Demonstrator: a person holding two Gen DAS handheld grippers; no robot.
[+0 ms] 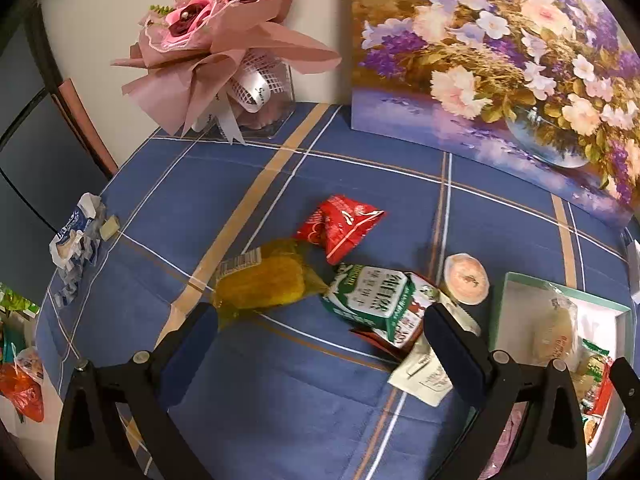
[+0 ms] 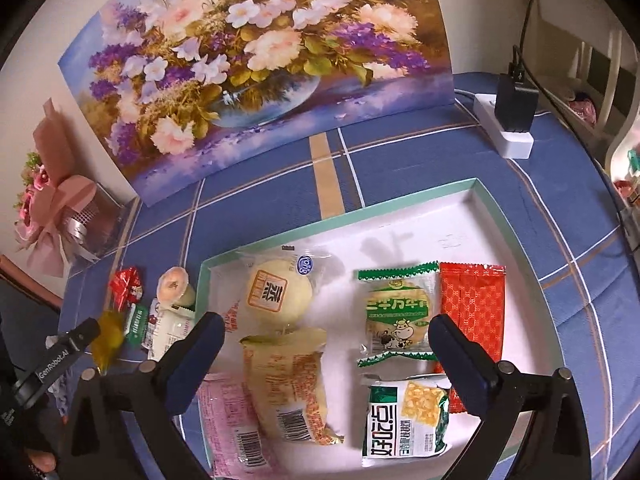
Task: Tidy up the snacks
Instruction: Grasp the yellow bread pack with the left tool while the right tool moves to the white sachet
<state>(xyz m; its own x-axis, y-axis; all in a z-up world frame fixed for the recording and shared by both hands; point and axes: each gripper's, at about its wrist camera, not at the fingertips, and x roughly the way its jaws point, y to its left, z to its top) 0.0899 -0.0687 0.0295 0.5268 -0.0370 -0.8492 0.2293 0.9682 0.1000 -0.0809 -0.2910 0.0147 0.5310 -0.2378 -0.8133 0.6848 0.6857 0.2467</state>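
Observation:
Loose snacks lie on the blue checked cloth in the left wrist view: a yellow packet (image 1: 264,284), a red packet (image 1: 340,226), a green and white packet (image 1: 376,300), a round pink cup (image 1: 466,278) and a white sachet (image 1: 424,376). My left gripper (image 1: 320,332) hovers open just before them, nothing between its fingers. My right gripper (image 2: 326,340) stands wide open above the teal-rimmed white tray (image 2: 340,220). The tray holds a round bun (image 2: 278,294), a yellow bread packet (image 2: 288,384), a pink packet (image 2: 232,420), a cow biscuit (image 2: 396,316), a red packet (image 2: 472,312) and a green cracker pack (image 2: 404,416).
A flower painting (image 2: 256,60) leans on the wall behind the tray. A pink bouquet (image 1: 224,52) stands at the back left. A power strip with a black charger (image 2: 514,108) sits at the back right. A crumpled blue and white wrapper (image 1: 76,248) lies at the left table edge.

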